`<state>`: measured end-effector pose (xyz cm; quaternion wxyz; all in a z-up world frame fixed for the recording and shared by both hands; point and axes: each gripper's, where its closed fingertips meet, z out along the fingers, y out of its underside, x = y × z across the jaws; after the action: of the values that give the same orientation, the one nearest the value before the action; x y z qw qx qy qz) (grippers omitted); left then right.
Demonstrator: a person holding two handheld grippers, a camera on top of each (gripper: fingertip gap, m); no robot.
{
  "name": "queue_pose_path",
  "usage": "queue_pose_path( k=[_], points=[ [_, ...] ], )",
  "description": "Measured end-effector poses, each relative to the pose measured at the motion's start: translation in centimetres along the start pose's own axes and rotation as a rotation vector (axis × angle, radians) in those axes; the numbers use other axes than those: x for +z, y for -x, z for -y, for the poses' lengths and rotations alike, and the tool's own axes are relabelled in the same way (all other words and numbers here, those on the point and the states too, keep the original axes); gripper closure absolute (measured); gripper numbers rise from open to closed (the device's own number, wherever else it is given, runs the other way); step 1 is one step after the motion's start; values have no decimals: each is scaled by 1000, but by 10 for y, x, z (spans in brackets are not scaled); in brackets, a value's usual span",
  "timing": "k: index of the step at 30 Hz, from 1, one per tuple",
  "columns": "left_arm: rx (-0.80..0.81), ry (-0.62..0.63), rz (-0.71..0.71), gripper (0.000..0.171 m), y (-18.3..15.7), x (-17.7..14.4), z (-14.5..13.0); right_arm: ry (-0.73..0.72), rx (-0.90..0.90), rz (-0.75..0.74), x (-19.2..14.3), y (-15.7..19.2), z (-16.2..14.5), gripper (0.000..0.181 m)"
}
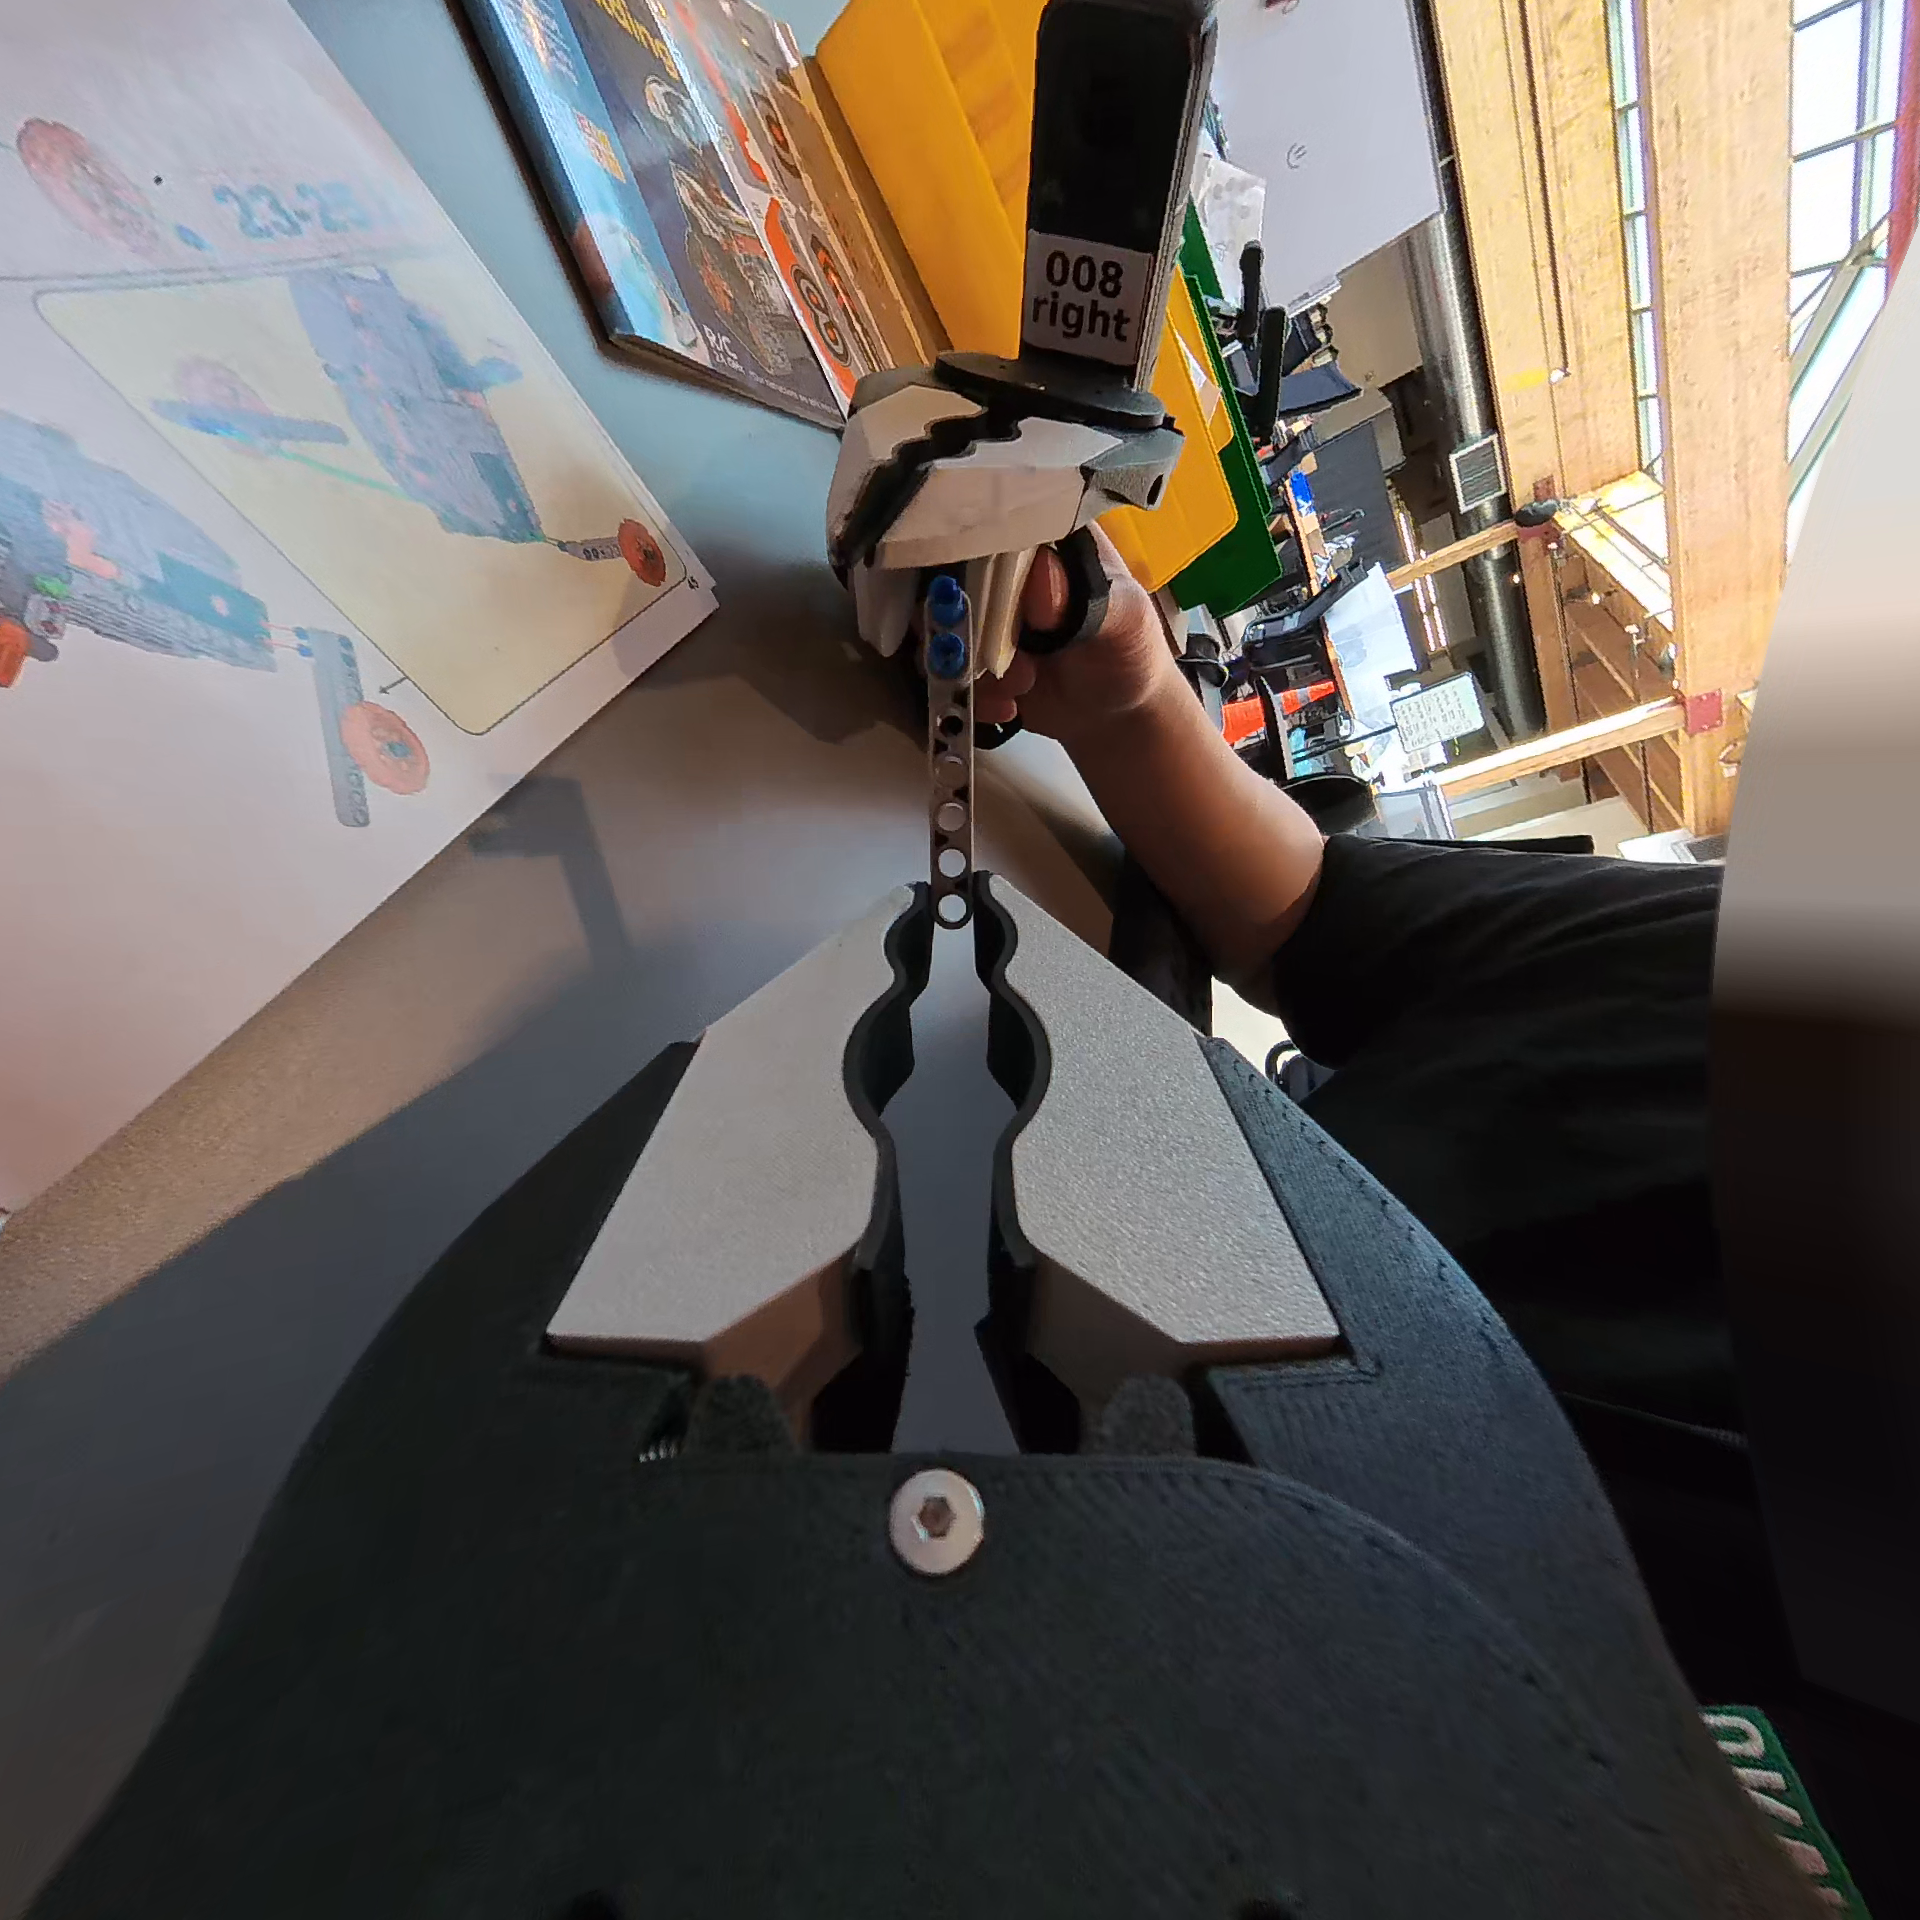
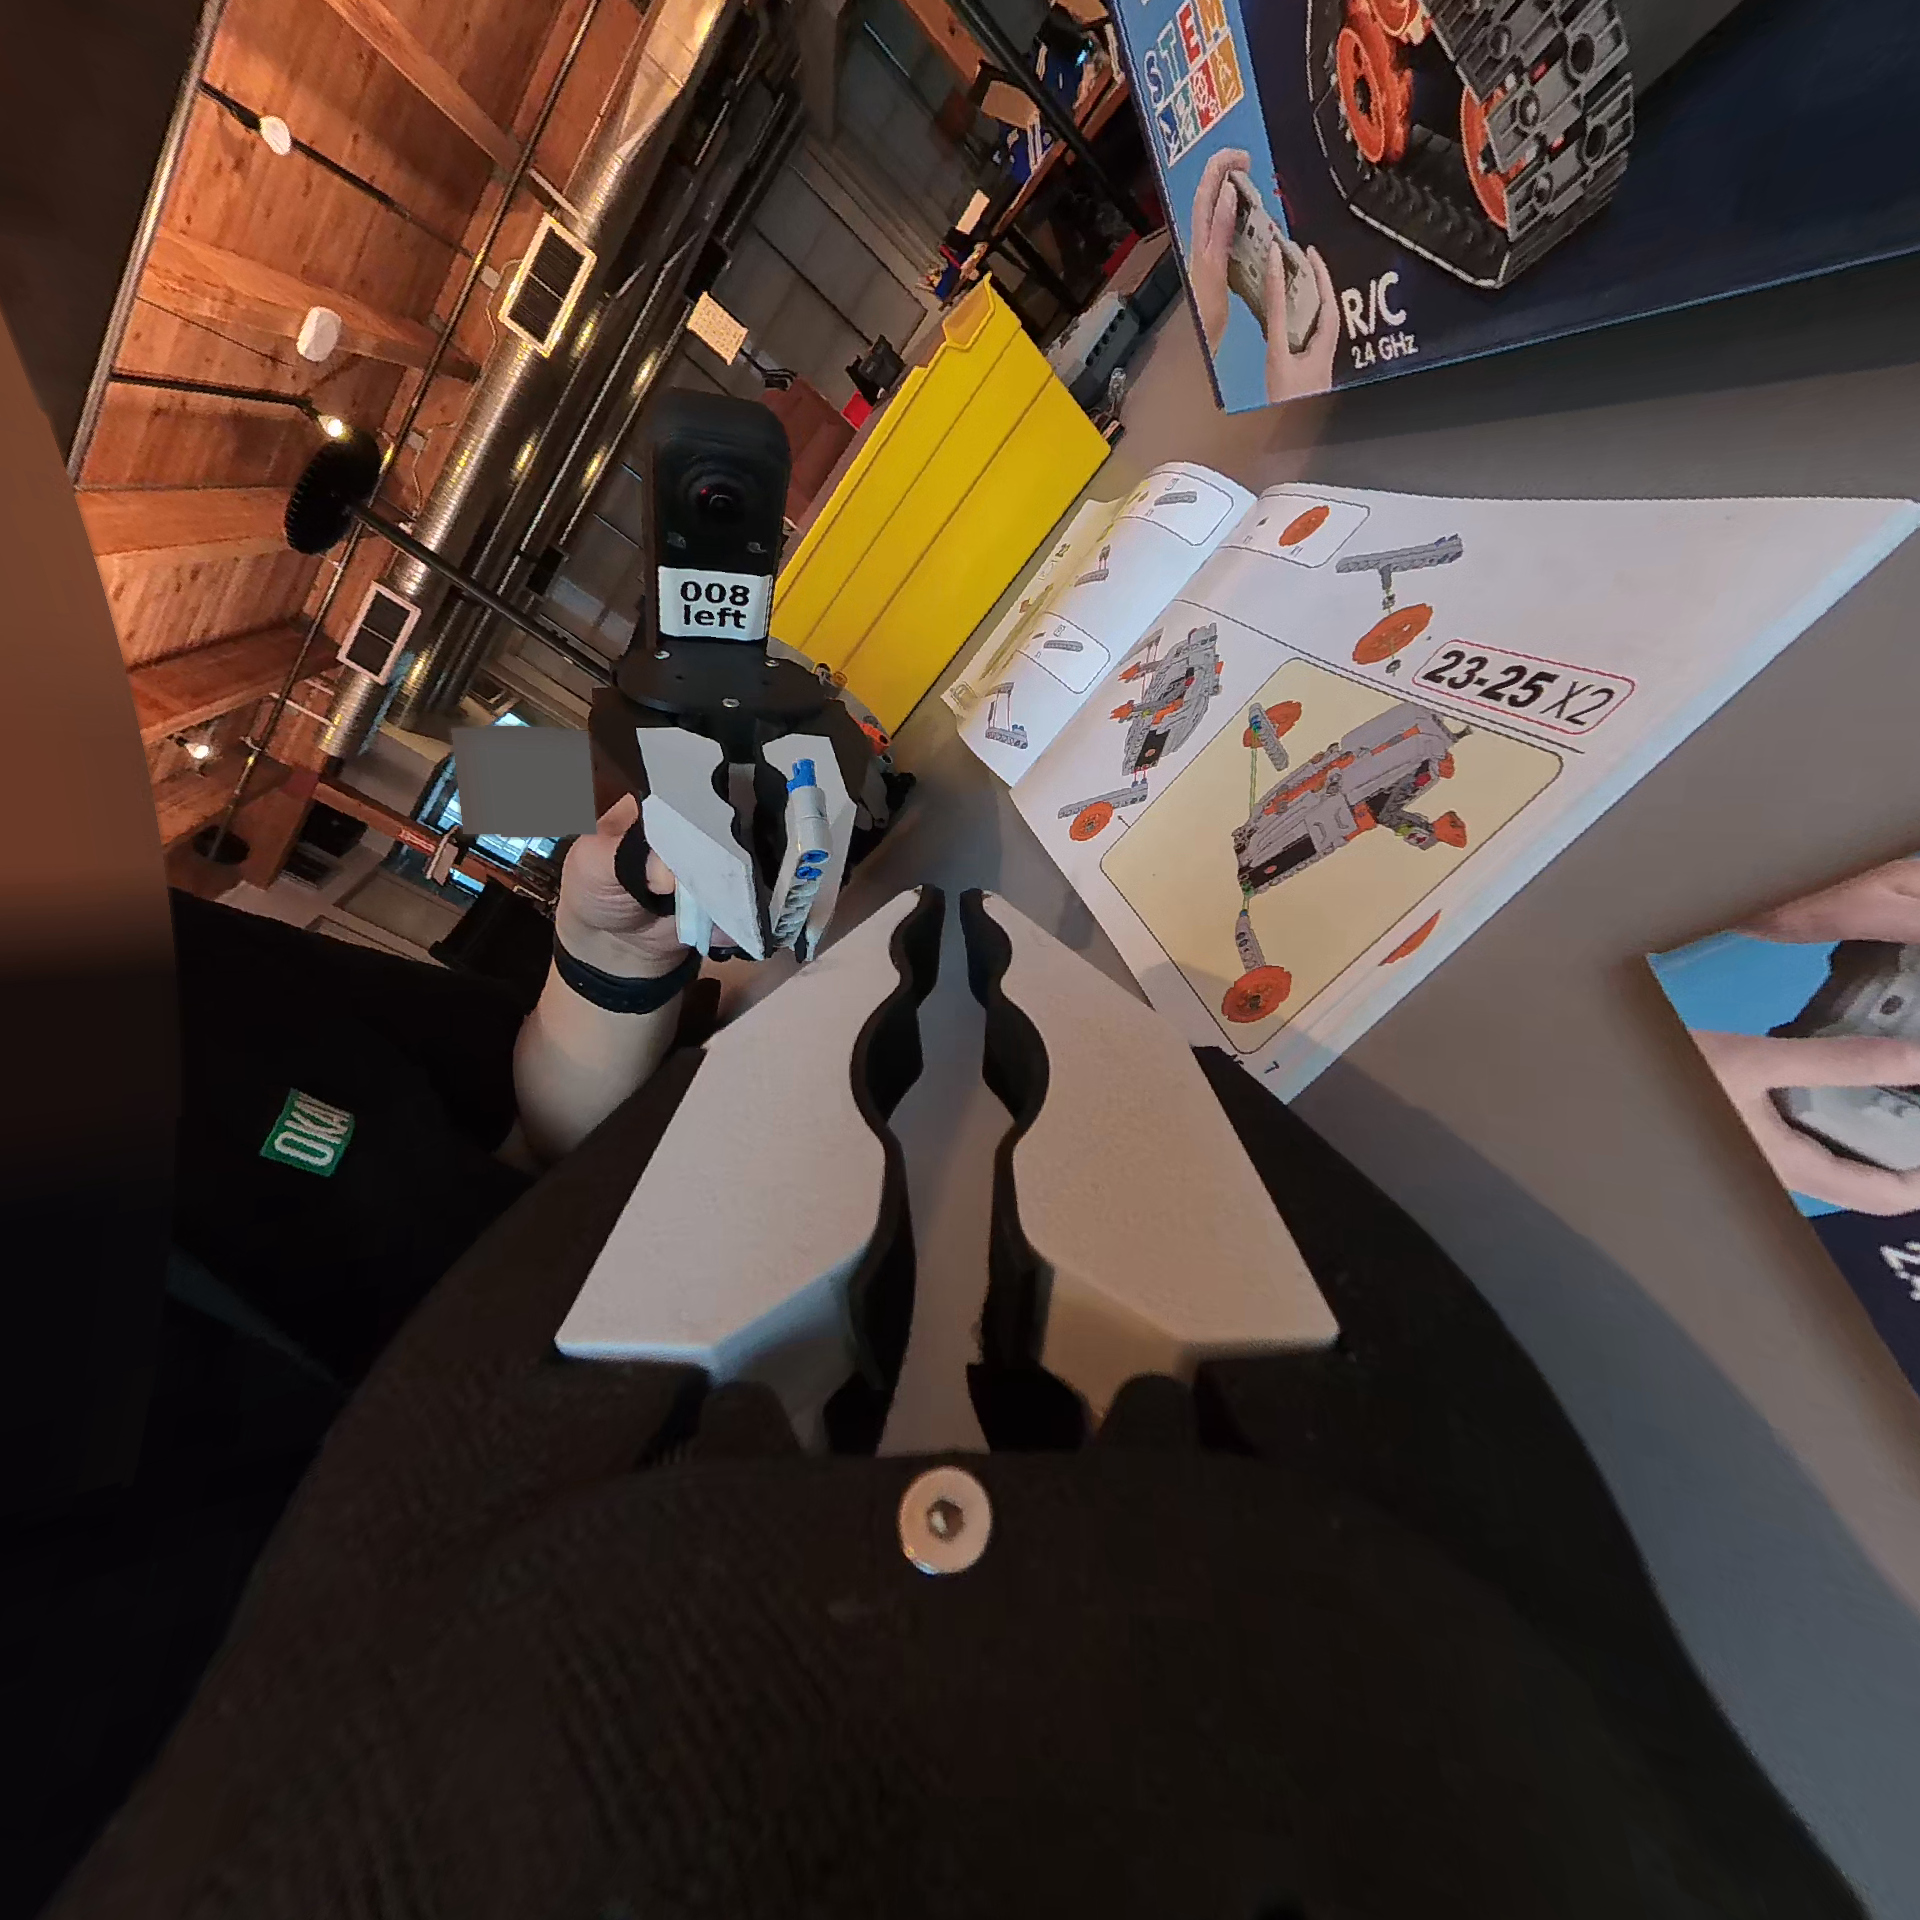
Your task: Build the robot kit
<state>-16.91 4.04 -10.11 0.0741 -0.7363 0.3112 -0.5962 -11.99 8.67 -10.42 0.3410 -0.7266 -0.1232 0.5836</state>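
Observation:
My left gripper [image 1: 951,902] is shut on the near end of a thin grey beam with holes [image 1: 950,790], held above the grey table [image 1: 727,831]. Two blue pins [image 1: 944,623] sit in the beam's far end. My right gripper [image 2: 941,902] has its jaws almost together with nothing between them. In the left wrist view the right gripper [image 1: 945,649] is just behind the beam's pinned end. In the right wrist view the left gripper [image 2: 769,935] with the beam [image 2: 805,842] is just left of my right fingertips.
An open instruction booklet [image 2: 1351,779] lies on the table [image 2: 1558,1351], also in the left wrist view [image 1: 312,468]. A toy kit box [image 2: 1455,187] stands behind it, a yellow bin [image 2: 935,499] beside that. Another printed box [image 2: 1818,1091] lies at the right. A person's arms hold both grippers. The left gripper's tips are roughly 7 cm from the right gripper's.

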Motion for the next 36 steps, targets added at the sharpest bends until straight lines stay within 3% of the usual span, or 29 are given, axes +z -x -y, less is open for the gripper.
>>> queue_pose_path(
  k=[36],
  points=[
    [-40,-33,-87,166,-9,0,4,-33,28,11,-3,-1,5,181]
  ],
)
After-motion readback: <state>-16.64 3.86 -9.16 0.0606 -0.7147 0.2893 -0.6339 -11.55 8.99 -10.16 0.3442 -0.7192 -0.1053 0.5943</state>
